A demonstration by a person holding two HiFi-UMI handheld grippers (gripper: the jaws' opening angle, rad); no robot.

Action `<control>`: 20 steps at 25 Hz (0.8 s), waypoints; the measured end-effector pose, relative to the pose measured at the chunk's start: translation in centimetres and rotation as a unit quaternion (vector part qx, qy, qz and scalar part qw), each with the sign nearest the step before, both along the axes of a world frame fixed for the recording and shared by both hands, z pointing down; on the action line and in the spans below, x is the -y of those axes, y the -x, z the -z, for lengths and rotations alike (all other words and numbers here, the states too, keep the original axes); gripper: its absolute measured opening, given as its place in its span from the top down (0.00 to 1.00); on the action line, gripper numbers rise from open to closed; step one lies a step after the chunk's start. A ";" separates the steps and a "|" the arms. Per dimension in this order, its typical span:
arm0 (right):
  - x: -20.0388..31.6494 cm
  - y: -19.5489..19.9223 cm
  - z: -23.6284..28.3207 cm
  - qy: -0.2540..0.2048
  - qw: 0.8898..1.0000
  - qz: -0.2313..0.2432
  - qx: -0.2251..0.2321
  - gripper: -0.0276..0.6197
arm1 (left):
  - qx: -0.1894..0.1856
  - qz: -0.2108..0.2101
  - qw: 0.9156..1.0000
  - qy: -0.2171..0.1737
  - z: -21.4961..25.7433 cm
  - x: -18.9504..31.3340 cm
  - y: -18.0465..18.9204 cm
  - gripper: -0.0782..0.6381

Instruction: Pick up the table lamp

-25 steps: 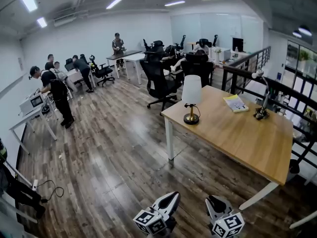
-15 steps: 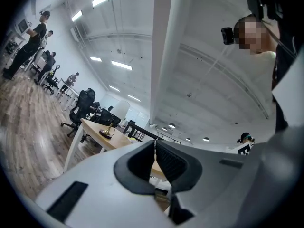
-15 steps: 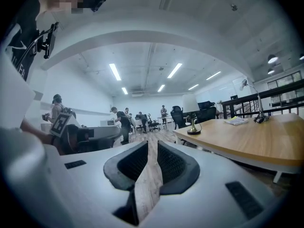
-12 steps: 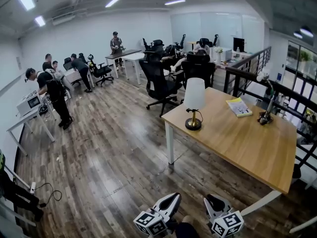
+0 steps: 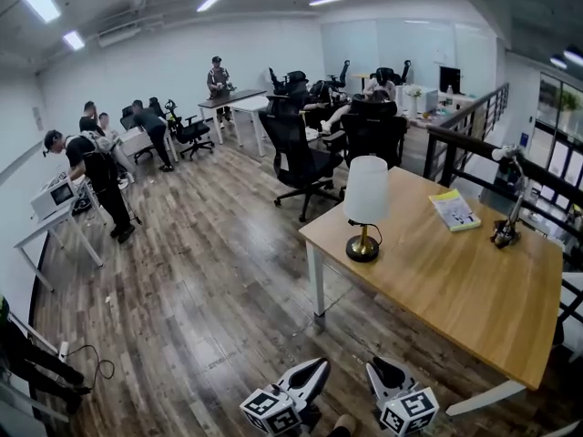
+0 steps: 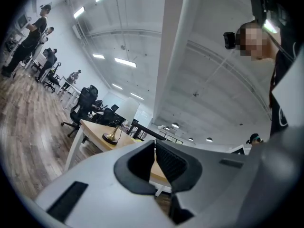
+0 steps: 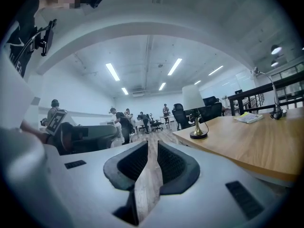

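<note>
The table lamp, with a white shade and a brass base, stands near the left corner of the wooden table. My left gripper and right gripper hang side by side at the bottom of the head view, over the floor and short of the table. Both are shut with nothing between the pads. In the left gripper view the lamp shows small beyond the left gripper. From the right gripper, the lamp sits ahead to the right on the table.
A yellow book and a small clamp lamp sit on the table's far side. Black office chairs stand behind the table and a dark railing runs at the right. Several people work at the left wall.
The table and lamp have grown and slid right and lower in the head view as I move closer. Both grippers stay shut and side by side.
</note>
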State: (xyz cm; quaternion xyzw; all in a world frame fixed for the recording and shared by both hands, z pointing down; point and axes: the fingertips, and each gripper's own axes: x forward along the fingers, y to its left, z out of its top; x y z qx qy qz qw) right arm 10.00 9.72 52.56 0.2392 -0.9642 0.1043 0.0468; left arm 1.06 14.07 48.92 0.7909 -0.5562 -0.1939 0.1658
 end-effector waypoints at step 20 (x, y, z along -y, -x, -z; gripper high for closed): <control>15.1 5.8 -1.1 0.011 1.000 0.008 -0.007 0.84 | -0.020 -0.035 0.999 0.001 0.1 15.9 3.5 0.87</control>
